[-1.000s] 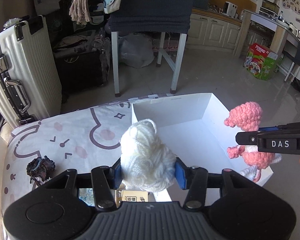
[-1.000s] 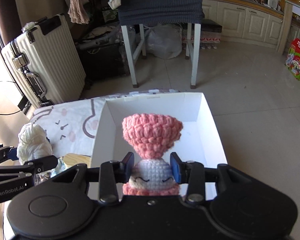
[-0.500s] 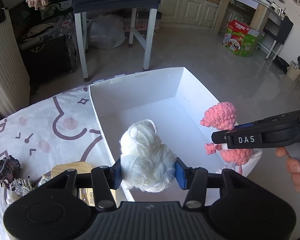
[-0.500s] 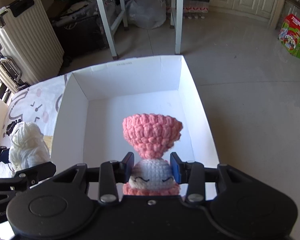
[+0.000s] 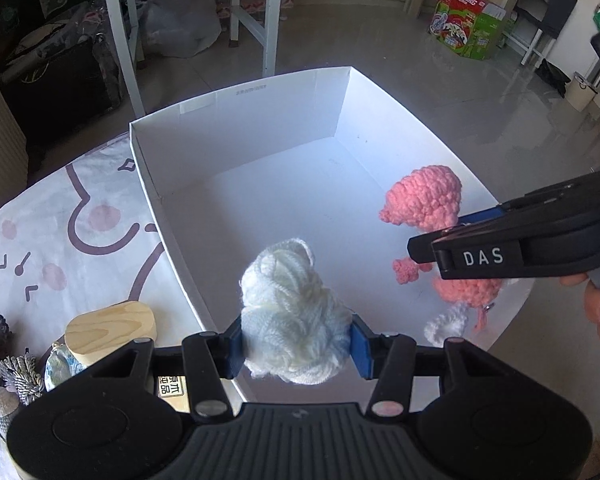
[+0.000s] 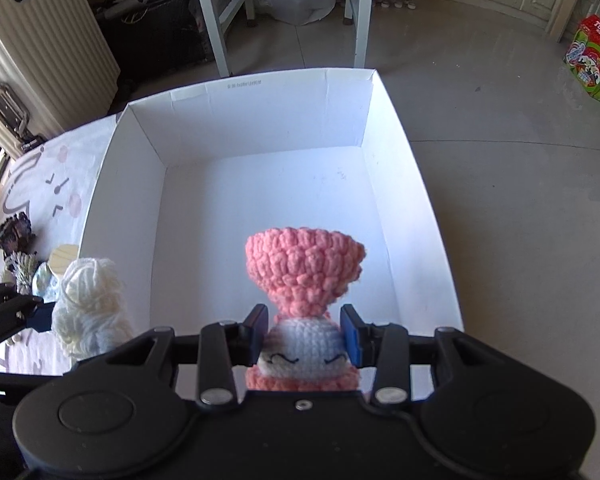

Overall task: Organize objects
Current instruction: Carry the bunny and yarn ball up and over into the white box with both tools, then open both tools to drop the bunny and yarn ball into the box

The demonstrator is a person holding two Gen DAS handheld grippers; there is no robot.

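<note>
Left hand-held gripper clamps white yarn ball, fluffy, loose strands, over near-left edge of white box on desk. Right hand-held gripper, "DAS" on side, clamps pink crochet doll, white sleeping face, over box's near right. "TUBORG" carton on floor. Both lower over box than second ago.
</note>
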